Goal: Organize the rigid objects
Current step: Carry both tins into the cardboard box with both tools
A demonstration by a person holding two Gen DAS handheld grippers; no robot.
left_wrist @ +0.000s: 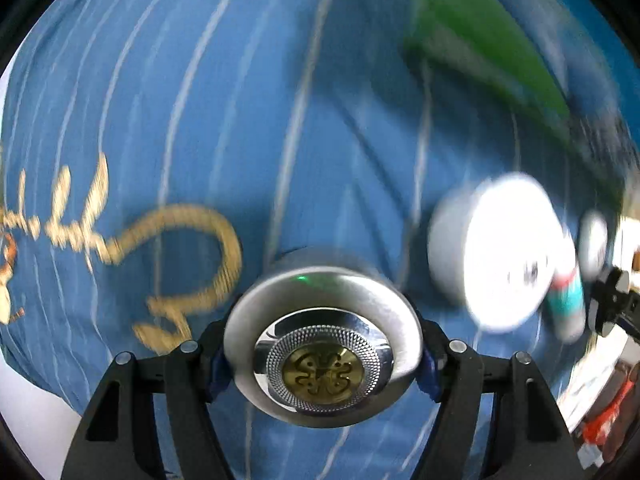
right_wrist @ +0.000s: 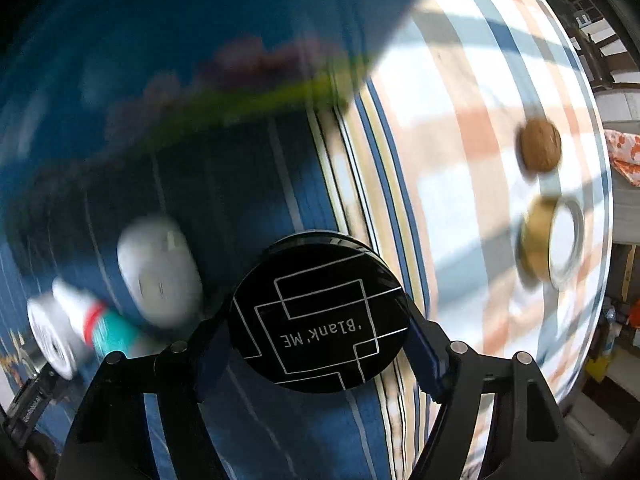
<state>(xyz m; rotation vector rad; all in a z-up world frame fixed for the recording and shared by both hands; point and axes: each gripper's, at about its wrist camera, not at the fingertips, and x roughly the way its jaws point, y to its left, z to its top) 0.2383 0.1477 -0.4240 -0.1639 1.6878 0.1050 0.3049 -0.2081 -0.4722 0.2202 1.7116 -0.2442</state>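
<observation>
**Between each set of fingers, a round case**

Between the fingers of the left hand-held gripper (left_wrist: 323,354) sits a silver round case (left_wrist: 323,354) with a gold emblem, clamped at both sides above a blue striped cloth (left_wrist: 240,100). Near it to the right lie a blurred white round container (left_wrist: 496,252) and a teal-and-white tube (left_wrist: 566,304). The right hand-held gripper (right_wrist: 319,318) is closed on a black round tin (right_wrist: 319,318) lettered "Blank'ME". Well apart on the plaid cloth (right_wrist: 460,160) lie a brown ball (right_wrist: 539,149) and a gold tape roll (right_wrist: 552,246).
</observation>
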